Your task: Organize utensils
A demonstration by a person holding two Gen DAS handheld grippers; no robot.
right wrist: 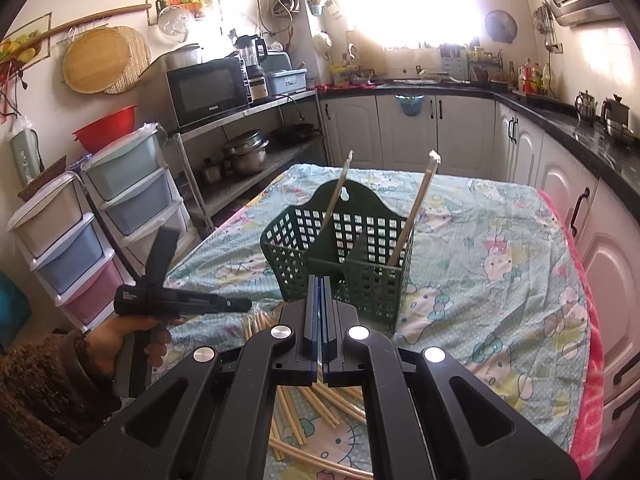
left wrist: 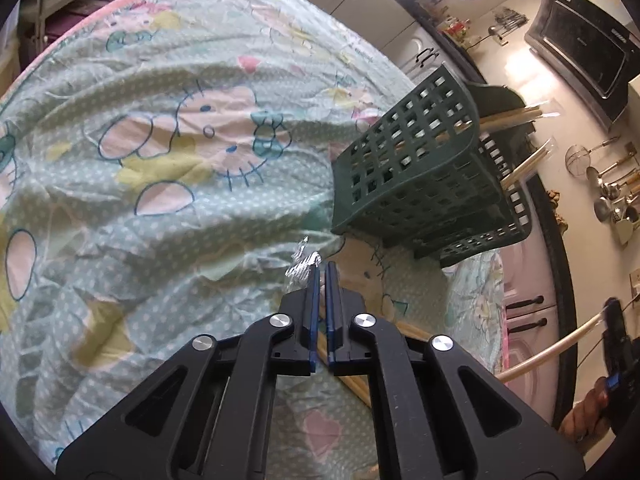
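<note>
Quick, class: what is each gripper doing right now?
Left gripper: closed; clear wrapper at its tips, grip cannot be told.
Right gripper: closed on a wrapped chopstick.

domestic kitchen, lived-in.
microwave [right wrist: 208, 90] on steel shelving at upper left, white cabinets [right wrist: 404, 128] under dark worktop, ladles [left wrist: 612, 196] hung at right edge.

Wrist cams – both facing basket [left wrist: 420, 168]
</note>
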